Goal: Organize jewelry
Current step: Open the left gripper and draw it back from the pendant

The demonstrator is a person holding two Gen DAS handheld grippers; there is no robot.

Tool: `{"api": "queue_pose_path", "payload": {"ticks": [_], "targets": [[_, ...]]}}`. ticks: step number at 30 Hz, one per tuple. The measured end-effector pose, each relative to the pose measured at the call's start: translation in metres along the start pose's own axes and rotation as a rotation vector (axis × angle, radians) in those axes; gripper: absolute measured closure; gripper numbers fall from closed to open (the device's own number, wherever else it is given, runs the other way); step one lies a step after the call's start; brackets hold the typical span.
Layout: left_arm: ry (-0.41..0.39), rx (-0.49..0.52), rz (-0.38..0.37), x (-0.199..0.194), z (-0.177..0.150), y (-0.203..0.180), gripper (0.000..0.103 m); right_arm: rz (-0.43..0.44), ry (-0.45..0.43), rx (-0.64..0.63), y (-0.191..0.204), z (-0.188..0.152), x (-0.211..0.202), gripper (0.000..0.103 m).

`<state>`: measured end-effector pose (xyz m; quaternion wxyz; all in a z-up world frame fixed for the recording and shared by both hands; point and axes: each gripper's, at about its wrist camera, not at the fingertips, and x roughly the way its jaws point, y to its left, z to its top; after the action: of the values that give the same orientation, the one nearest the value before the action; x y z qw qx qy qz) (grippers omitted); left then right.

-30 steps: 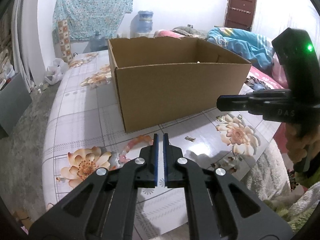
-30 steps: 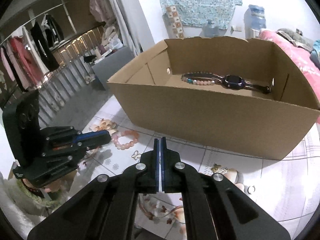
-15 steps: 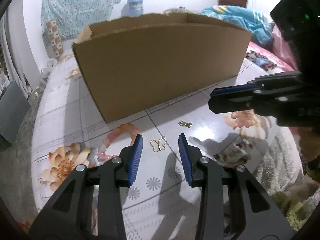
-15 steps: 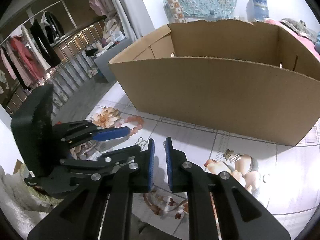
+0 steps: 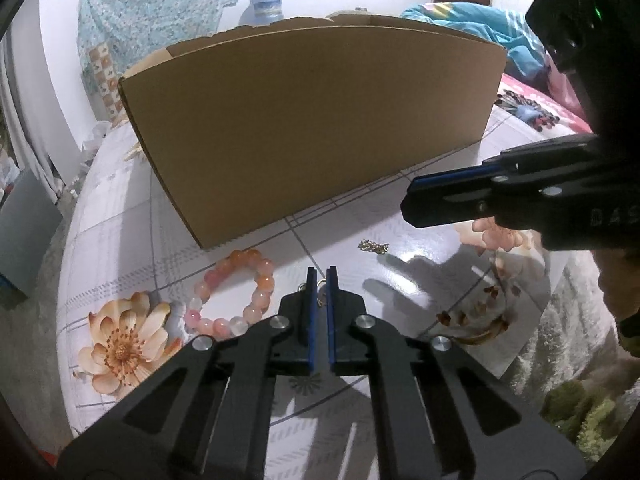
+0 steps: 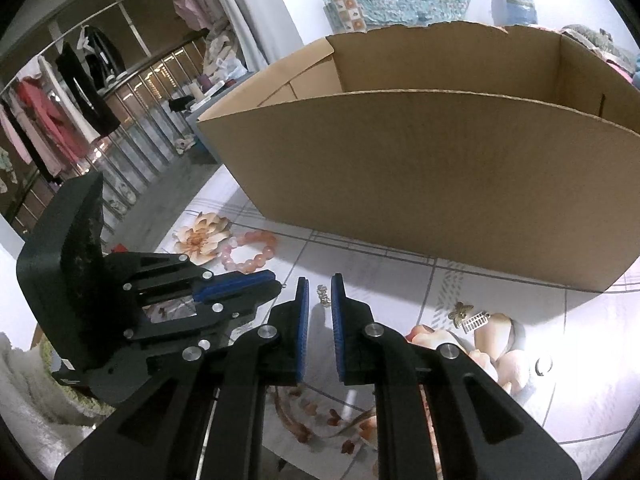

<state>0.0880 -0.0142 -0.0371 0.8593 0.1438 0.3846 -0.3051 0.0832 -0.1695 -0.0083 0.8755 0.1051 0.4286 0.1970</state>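
A cardboard box [image 5: 312, 120] stands on the flowered table; it also shows in the right wrist view [image 6: 420, 172]. My left gripper [image 5: 319, 280] is shut on a small gold butterfly charm [image 5: 321, 291] at the table surface, next to a pink bead bracelet [image 5: 232, 296]. A short gold chain piece [image 5: 373, 246] lies just beyond. My right gripper [image 6: 320, 286] is open, its fingers on either side of that gold chain piece [image 6: 324, 295]. The left gripper also shows in the right wrist view [image 6: 240, 284], and the bracelet [image 6: 252, 250] lies behind it.
A butterfly hair clip [image 6: 470, 316] and a small ring [image 6: 543, 364] lie on the table to the right. The table edge [image 5: 520, 360] runs close on the near right side. A blue bedspread [image 5: 480, 28] lies behind the box.
My left gripper came down and closed on the gold butterfly charm. My right gripper opened wider and lowered over the gold chain piece. Both moved nearer the box.
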Motion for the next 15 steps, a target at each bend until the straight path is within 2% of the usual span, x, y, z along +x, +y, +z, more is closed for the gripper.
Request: {"api": "queue_pose_path", "payload": {"ticks": [7, 9, 10, 12, 15], "targets": [[-0.027, -0.061, -0.053, -0.011, -0.005, 0.011, 0.099, 0.0, 0.015, -0.016, 0.001, 0.003, 0.005, 0.091], [-0.034, -0.078, -0.062, -0.016, -0.008, 0.016, 0.096, 0.009, 0.03, -0.048, 0.007, 0.003, 0.009, 0.091], [-0.039, -0.086, -0.062, -0.019, -0.012, 0.019, 0.09, 0.011, 0.039, -0.066, 0.011, 0.003, 0.012, 0.089], [-0.039, -0.092, -0.056, -0.02, -0.015, 0.022, 0.085, 0.003, 0.057, -0.111, 0.022, 0.003, 0.02, 0.075], [-0.023, -0.097, -0.039, -0.022, -0.022, 0.026, 0.079, -0.011, 0.072, -0.162, 0.035, 0.004, 0.032, 0.073]]}}
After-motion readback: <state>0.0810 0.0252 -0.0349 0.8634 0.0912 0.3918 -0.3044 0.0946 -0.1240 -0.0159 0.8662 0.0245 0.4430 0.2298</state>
